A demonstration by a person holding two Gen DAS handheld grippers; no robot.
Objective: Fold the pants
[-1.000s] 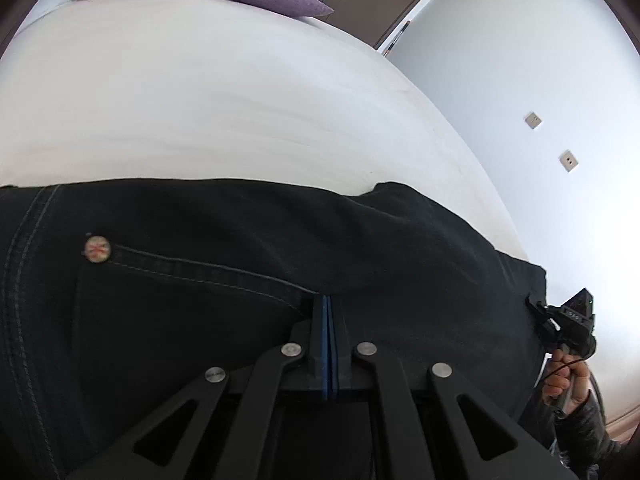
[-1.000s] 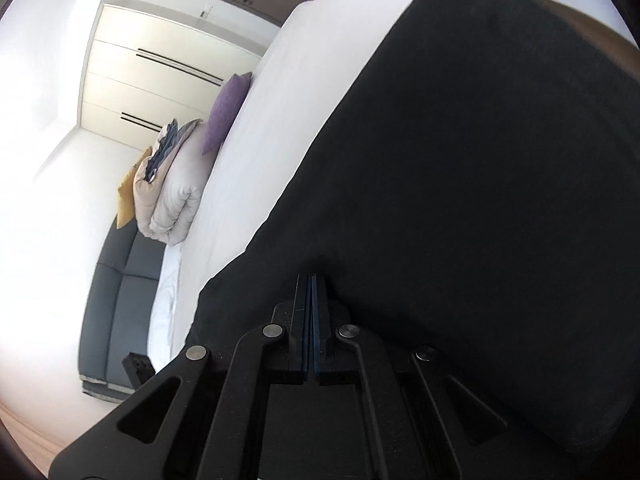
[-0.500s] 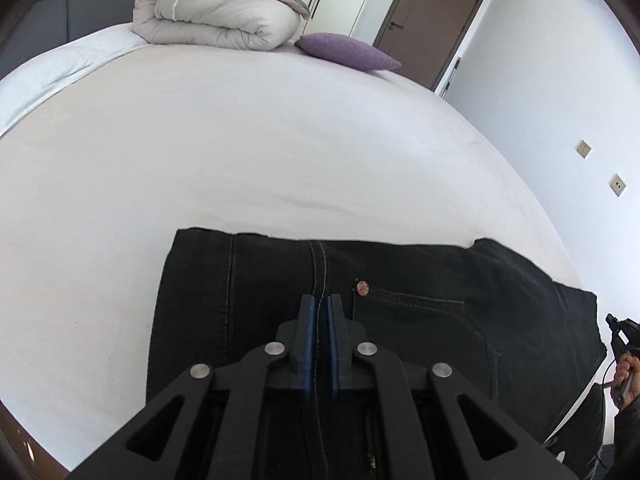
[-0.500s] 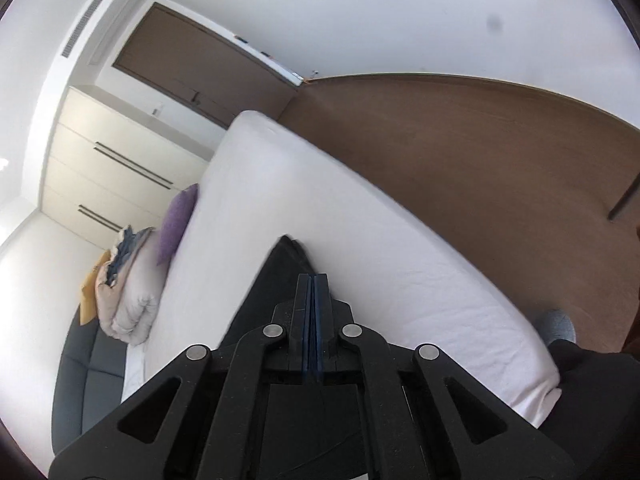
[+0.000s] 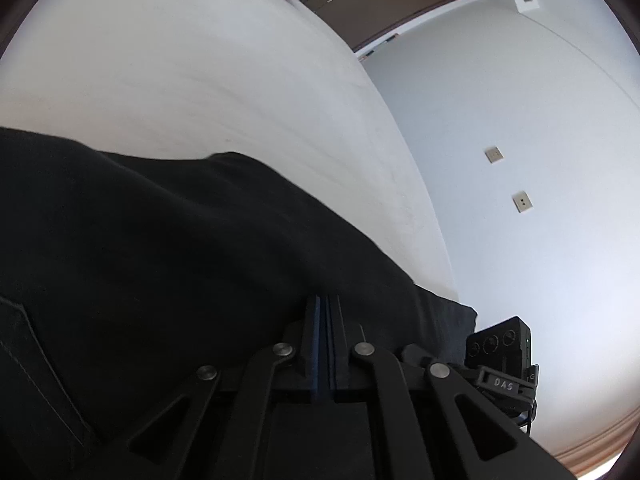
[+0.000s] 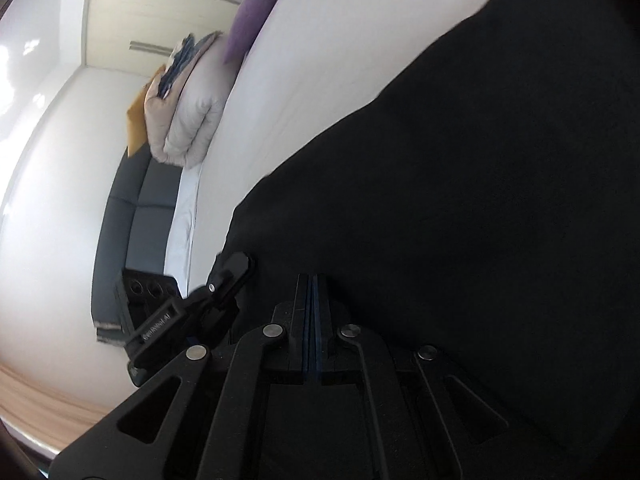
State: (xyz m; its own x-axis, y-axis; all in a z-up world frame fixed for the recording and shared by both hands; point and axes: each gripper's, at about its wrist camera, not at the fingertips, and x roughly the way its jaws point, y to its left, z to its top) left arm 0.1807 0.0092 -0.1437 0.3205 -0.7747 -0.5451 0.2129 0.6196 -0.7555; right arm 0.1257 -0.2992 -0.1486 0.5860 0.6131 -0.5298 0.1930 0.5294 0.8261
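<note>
Black denim pants (image 5: 180,248) lie folded on a white bed (image 5: 200,80). In the left wrist view my left gripper (image 5: 324,304) has its jaws together, low against the pants' near edge; no cloth shows between the pads. The right gripper's body (image 5: 500,356) shows just right of it. In the right wrist view the pants (image 6: 460,180) fill the right side, and my right gripper (image 6: 312,280) has its jaws together at their edge. The left gripper (image 6: 224,280) shows close on its left.
A purple pillow (image 6: 250,16) and a rolled beige duvet (image 6: 188,120) lie at the bed's far end, by a dark sofa (image 6: 132,220). A brown door (image 5: 384,4) and a white wall with two switch plates (image 5: 522,202) stand to the right.
Half a second ago both grippers were lifted back with a wide view of the bed. Now both are down close at the pants' edge, side by side, jaws still together.
</note>
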